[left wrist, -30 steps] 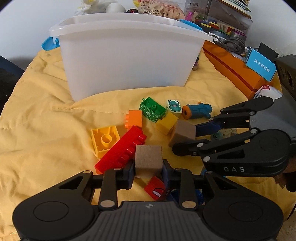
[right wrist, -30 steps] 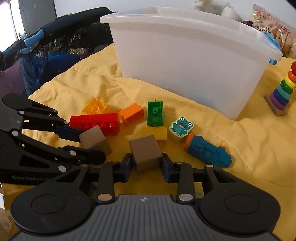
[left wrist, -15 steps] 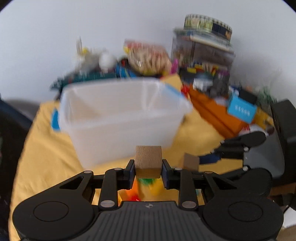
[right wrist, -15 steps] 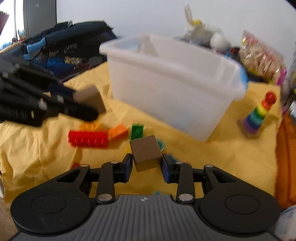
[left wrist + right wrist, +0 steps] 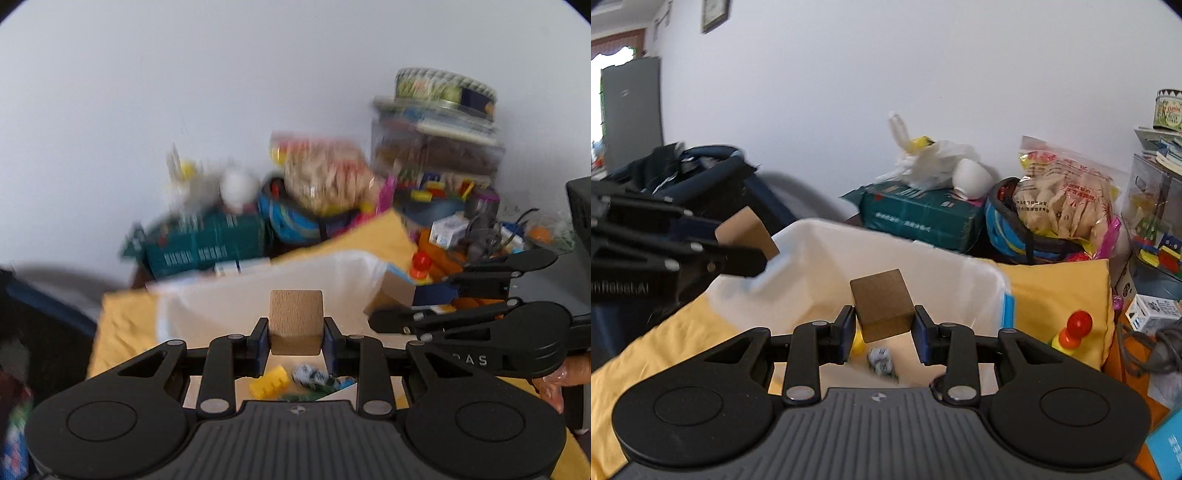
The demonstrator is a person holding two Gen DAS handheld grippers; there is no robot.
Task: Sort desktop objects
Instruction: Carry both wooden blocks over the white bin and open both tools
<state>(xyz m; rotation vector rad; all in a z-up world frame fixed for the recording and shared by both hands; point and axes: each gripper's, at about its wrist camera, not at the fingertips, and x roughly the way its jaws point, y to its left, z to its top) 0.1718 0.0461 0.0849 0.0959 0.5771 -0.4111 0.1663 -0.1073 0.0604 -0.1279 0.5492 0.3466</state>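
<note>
My left gripper is shut on a light wooden cube, held above the open white plastic bin. Down inside the bin lie a yellow brick and a small grey-white toy. My right gripper is shut on a darker brown wooden cube, also over the bin. In the left wrist view the right gripper reaches in from the right with its cube. In the right wrist view the left gripper comes from the left with its cube.
The bin stands on a yellow quilt. Behind it are a green package, a white bag, a snack bag and stacked boxes. A rainbow ring toy's red top stands at the right. A person's fingers show at the right edge.
Both grippers have risen from the quilt with their cubes and now hang over the open bin. The loose bricks on the quilt have dropped out of view.
</note>
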